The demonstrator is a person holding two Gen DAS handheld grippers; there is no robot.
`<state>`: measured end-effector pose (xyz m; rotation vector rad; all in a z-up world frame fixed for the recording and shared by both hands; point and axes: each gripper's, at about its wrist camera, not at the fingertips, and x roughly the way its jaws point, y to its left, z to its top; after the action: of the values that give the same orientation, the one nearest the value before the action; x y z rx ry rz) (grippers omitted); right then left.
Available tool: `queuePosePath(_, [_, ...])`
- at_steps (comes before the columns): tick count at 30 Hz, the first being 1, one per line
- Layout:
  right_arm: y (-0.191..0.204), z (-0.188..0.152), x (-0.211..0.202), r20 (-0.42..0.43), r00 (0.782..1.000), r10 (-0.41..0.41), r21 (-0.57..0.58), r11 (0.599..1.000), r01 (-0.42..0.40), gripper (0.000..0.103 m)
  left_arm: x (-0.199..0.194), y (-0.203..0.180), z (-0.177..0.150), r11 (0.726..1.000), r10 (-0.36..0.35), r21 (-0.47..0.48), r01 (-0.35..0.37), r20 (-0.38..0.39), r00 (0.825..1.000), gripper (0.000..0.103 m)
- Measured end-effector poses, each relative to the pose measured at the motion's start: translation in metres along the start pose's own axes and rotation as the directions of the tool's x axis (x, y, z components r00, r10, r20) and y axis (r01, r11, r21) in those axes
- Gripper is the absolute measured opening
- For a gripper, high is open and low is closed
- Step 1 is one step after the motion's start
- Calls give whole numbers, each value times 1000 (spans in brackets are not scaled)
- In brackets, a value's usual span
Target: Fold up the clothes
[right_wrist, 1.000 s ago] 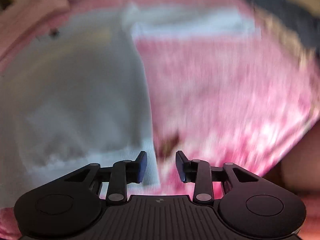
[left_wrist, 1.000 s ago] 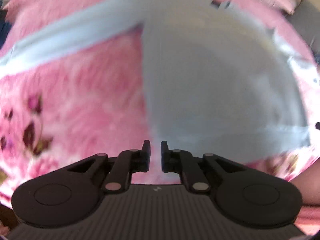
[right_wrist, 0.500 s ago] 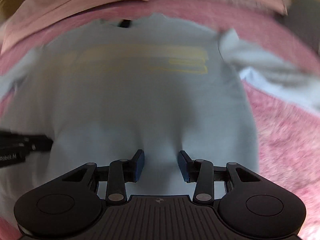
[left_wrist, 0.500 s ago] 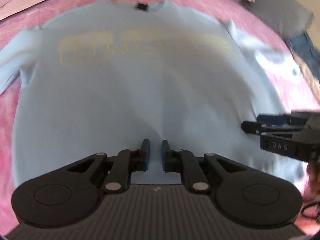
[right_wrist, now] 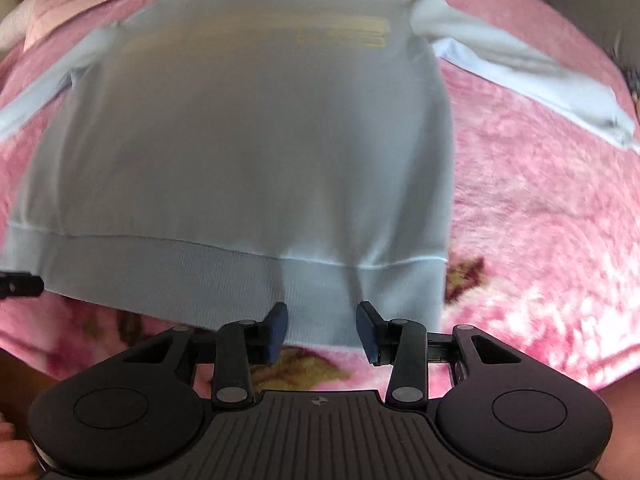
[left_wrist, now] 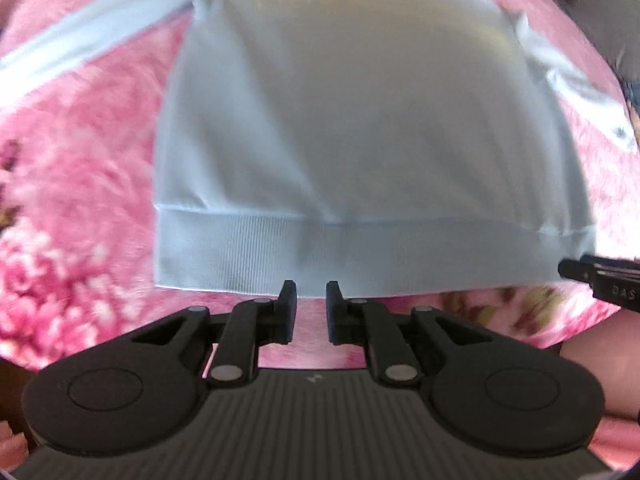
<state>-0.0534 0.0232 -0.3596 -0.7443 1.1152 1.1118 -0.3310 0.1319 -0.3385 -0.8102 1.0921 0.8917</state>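
A light blue long-sleeved sweatshirt point(left_wrist: 360, 120) point(right_wrist: 248, 140) with a yellow chest print lies flat, front up, on a pink floral blanket point(left_wrist: 80, 160) point(right_wrist: 540, 220). Its sleeves are spread to both sides and its ribbed hem point(left_wrist: 280, 252) point(right_wrist: 180, 280) is nearest me. My left gripper point(left_wrist: 310, 296) points down at the hem's lower edge. Its jaws are opening a little and pinch nothing. My right gripper point(right_wrist: 322, 320) stands open over the right part of the hem, with the fabric below its fingers and not gripped. In each wrist view the other gripper's tip shows at the side, by a hem corner.
Pink bedding point(right_wrist: 80, 0) is piled beyond the collar. A grey item point(left_wrist: 608, 20) and a dark blue cloth point(left_wrist: 634, 100) lie at the far right. Part of a person point(left_wrist: 600, 344) shows at the lower right, close to the blanket's near edge.
Both grippers have drawn back from over the sweatshirt's body to its hem edge. The left jaws stand slightly wider apart. The right gripper's roll has levelled out.
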Motion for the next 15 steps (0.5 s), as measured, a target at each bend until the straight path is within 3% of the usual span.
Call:
queuePosePath(4, [-22,9,-50,19,999,38,14,999,-38,42,-57,-28,2,997,34,-76,-30,52,998,18])
queuePosePath(6, [-29,9,-75,17,999,42,-5,999,-42,61,-84,-51,2,995,42,-98,-34,82,996,27])
queuePosePath(7, [-33,9,-87,18,999,44,-17,999,-44,65,-97,-62,0,994,47,-106,-36,101,994,29])
queuePosePath(15, [-38,-6,-184,106,989,103,-105,990,-92,65,-188,-123,-34,989,83,-136,-53,225,971,33])
